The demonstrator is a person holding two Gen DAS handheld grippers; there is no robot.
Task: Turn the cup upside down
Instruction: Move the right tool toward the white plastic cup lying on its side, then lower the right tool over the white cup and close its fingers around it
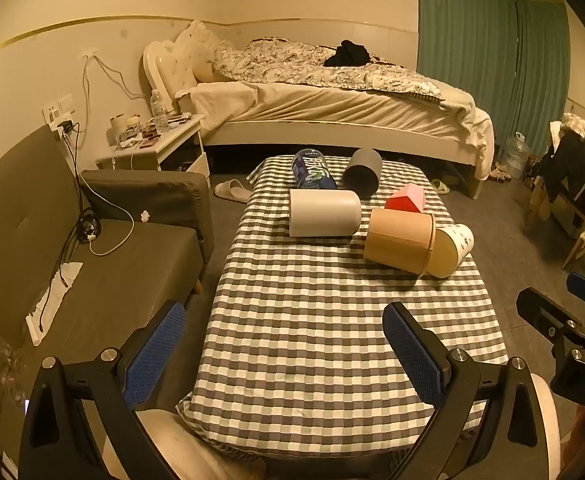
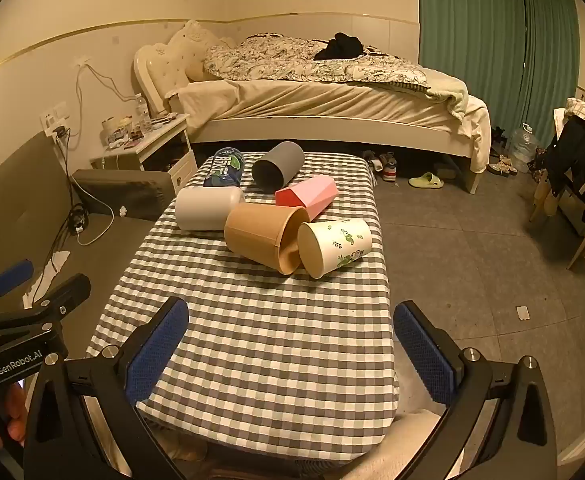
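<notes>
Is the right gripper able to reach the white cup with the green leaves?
Probably yes. The right gripper is open, only bare checkered cloth lies before the leaf-print cup, and its right side is free; the tan cup touches its left.

A soft woven checked cloth (image 2: pixel 260 344) covers the tabletop. On it lie a matt white cup (image 2: pixel 208 208), a matt tan cup (image 2: pixel 260 234) that looks like kraft paper, a smooth white paper-like cup (image 2: pixel 338 246) printed with green leaves, a matt grey cup (image 2: pixel 278 166), a smooth faceted pink cup (image 2: pixel 312 196) and a glossy printed can (image 2: pixel 224 168). The fingers (image 2: pixel 158 354) carry blue, rough, dimpled pads on matt black frames with shiny metal bolts.
</notes>
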